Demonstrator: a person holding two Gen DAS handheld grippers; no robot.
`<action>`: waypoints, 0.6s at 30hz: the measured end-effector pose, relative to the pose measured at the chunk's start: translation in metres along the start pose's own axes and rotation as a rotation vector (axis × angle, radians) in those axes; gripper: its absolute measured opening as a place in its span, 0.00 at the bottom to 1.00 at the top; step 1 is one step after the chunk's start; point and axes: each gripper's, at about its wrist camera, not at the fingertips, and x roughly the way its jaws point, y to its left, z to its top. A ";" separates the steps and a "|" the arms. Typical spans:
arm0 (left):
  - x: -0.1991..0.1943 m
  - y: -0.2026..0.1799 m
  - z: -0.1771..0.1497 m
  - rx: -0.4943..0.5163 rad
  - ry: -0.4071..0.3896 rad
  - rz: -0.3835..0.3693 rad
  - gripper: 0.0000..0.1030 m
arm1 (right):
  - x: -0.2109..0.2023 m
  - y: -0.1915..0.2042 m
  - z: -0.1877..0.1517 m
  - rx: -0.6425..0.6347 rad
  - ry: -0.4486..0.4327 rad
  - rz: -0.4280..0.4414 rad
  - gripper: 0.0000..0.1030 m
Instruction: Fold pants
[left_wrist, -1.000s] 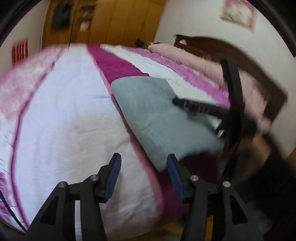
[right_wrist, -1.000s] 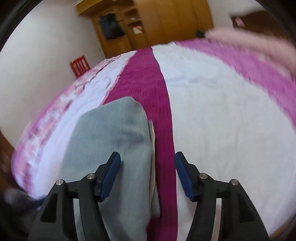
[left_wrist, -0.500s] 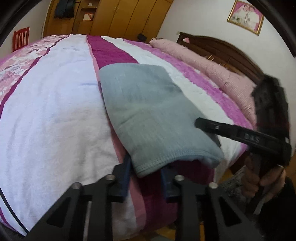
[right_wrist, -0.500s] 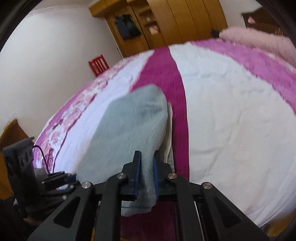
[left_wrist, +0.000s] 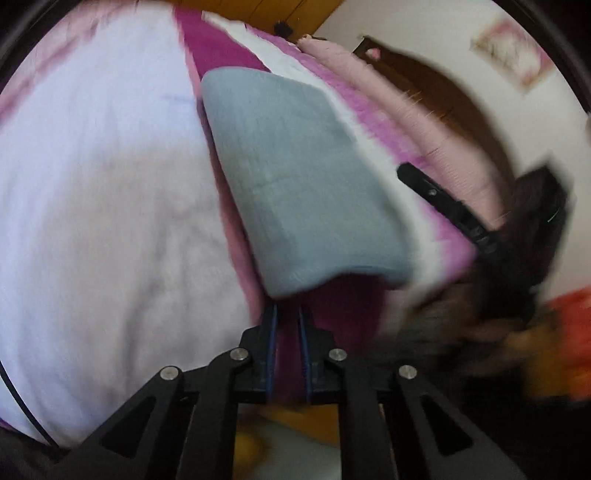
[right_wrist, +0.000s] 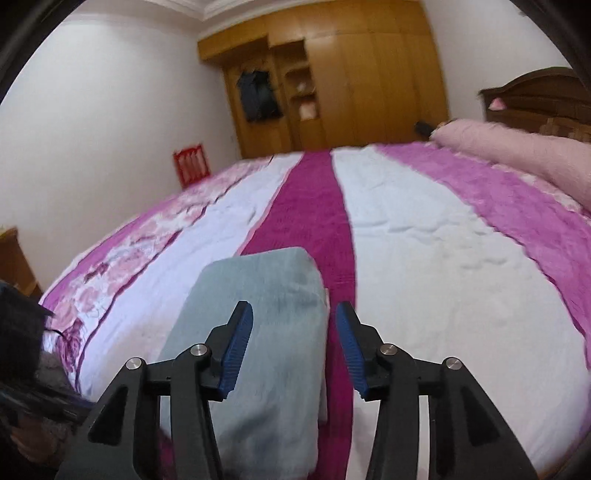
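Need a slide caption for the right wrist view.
Right gripper, fingers open, above the folded grey pants on the pink-striped bedspread.

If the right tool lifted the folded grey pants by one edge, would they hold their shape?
Probably not. The grey pants look like soft knit, with rounded fold edges that sag over the bed edge, so they would likely droop and unfold. They seem light, and the fuzzy bedspread should resist sliding.

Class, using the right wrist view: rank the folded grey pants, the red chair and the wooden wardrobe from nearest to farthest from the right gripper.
1. Folded grey pants, directly under the open right gripper, slightly left.
2. Red chair, beyond the bed, far left.
3. Wooden wardrobe, against the back wall.
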 end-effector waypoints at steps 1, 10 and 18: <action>-0.010 0.003 0.000 -0.018 -0.020 -0.058 0.09 | 0.015 -0.003 0.007 -0.006 0.032 0.015 0.46; -0.001 -0.034 0.044 0.214 -0.191 0.305 0.10 | 0.132 -0.070 0.021 0.477 0.282 0.199 0.11; 0.051 -0.040 0.039 0.351 -0.156 0.485 0.10 | 0.127 -0.077 0.006 0.340 0.215 0.114 0.02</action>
